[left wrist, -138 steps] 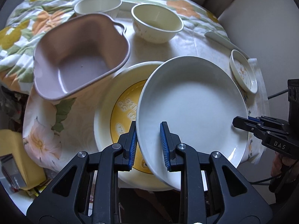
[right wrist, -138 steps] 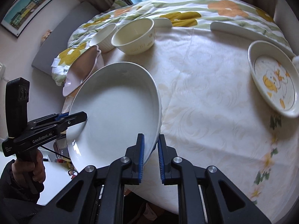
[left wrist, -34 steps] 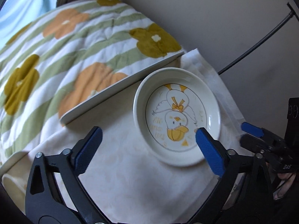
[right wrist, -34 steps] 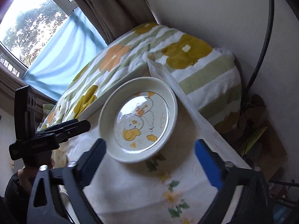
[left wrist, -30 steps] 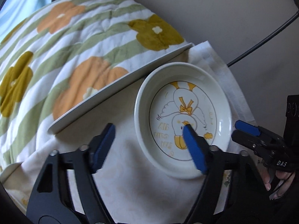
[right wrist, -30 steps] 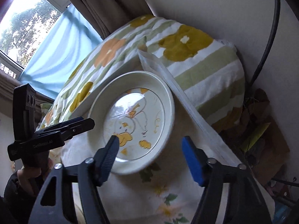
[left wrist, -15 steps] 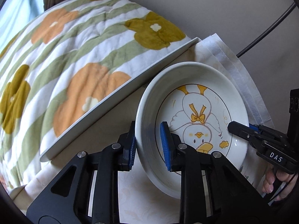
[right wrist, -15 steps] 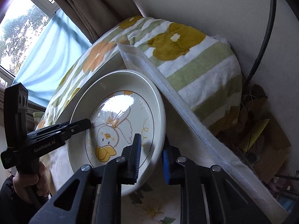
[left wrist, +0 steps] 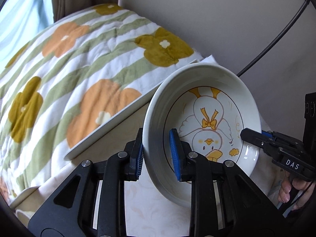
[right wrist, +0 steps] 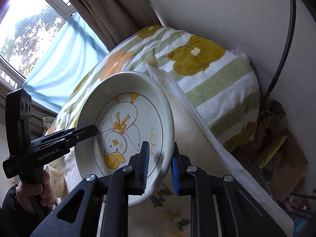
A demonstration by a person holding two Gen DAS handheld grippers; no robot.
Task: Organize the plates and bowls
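Left gripper (left wrist: 156,153) fingers pinching the duck plate (left wrist: 207,118) rim at 9 o'clock, right gripper (right wrist: 159,166) fingers pinching it at 3. Plate is tilting, apparently lifting clear of the bench (left wrist: 146,213). Risk: glazed rim slipping if the hands are pulling unevenly.

A shallow cream duck-print dish (left wrist: 205,106) is tilting steeply, its rim being pinched on opposite sides, raised off the surface (left wrist: 150,213).
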